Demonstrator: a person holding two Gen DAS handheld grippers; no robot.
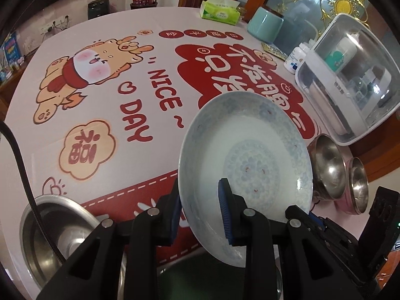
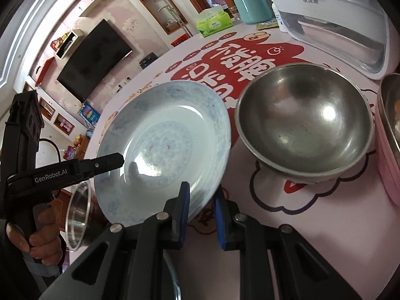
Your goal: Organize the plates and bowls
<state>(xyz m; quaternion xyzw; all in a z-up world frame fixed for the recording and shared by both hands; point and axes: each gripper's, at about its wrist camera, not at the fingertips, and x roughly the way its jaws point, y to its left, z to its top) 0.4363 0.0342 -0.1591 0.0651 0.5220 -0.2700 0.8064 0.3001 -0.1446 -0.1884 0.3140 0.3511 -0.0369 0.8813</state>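
Blue and white, the plate (image 1: 245, 155) is smooth, shiny china with a soft flower print and a deep round middle. It is up off the table (image 1: 105, 135) and tipped on a slant, not lying flat. The left gripper (image 1: 200, 215) pinches its near rim, one pad under the plate and one pad on top. The right gripper (image 2: 201, 215) has its two blue ribbed pads on each side of the rim at the other edge, close together on it, so it looks like both hands hold the same plate. The plate sits right between the two grippers, and its wide face points up and a bit toward the left one. A steel bowl (image 2: 303, 122) stands just to the right of the plate, round and gleaming, with a pink holder (image 2: 390, 165) beside it. Another steel bowl (image 1: 57, 235) sits low by the person's left hand (image 2: 43, 235). I think the plate will go down next, and it must stay level so it does not slip.
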